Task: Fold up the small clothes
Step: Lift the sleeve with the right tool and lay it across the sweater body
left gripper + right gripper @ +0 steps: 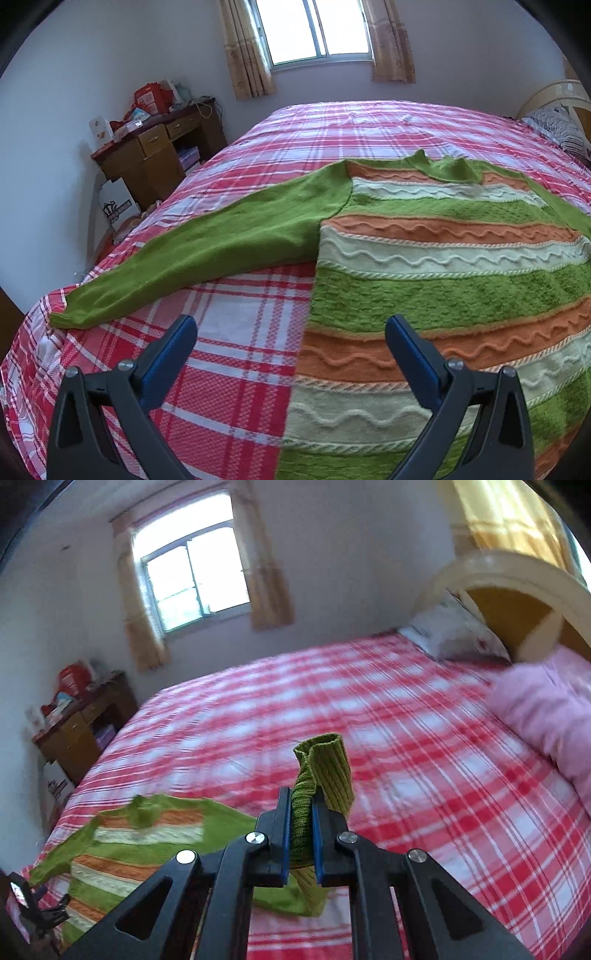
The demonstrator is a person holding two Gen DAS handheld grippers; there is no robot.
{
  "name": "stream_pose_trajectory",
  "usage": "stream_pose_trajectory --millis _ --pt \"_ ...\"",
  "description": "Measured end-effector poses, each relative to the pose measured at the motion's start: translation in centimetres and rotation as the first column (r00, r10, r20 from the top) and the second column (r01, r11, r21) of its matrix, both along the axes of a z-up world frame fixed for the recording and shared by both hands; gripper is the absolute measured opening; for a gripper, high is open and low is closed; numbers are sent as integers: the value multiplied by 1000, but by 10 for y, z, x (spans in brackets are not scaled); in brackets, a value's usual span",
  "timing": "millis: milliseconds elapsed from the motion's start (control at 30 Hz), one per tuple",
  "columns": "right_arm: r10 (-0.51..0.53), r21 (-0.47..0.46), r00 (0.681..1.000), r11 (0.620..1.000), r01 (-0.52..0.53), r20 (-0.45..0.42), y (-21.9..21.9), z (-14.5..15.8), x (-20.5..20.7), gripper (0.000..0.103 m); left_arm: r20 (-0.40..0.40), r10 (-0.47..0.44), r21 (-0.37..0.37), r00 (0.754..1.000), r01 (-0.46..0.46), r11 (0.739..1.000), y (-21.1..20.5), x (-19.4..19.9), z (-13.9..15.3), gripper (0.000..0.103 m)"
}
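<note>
Left wrist view: left gripper (291,328) jaws spread wide, nothing between them, poised over the sweater (436,280) hem edge. Sweater lies flat on the plaid bedspread (229,332), filling 3 to 6 o'clock; one green sleeve (207,251) trails toward 9 o'clock, flat, slightly rumpled. Green, orange and cream knit bands with raised wavy cabling. Right wrist view: right gripper (300,830) clamped on the ribbed cuff (325,771), lifted clear of the bed, body at 8 o'clock. Risks: thin pinch may slip; pulling could drag the unpinned body askew.
</note>
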State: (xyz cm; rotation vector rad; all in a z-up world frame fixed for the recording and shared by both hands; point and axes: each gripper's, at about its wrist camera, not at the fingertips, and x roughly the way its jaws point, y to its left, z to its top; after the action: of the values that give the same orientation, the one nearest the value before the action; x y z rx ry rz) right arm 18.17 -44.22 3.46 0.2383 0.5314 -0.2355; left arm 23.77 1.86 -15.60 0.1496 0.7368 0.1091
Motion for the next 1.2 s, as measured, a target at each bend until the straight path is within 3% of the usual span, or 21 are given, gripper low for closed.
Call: stream_pose_trajectory --millis 267,667,933,1200 --pt "146 -75 988 987 -142 50 88 43 35 9 -19 -5 -89 1000 3 996 15 4 -5 103" --pt "323 -122 945 941 -316 45 200 60 78 9 -20 0 -137 1000 -2 991 24 2 -18 103" --pt "433 -100 901 897 -431 3 274 34 116 9 -19 -9 -159 1000 6 987 27 -1 -19 103" --pt "517 -63 851 850 -523 -87 347 -36 153 9 -29 15 -178 999 -20 984 33 -1 -23 103"
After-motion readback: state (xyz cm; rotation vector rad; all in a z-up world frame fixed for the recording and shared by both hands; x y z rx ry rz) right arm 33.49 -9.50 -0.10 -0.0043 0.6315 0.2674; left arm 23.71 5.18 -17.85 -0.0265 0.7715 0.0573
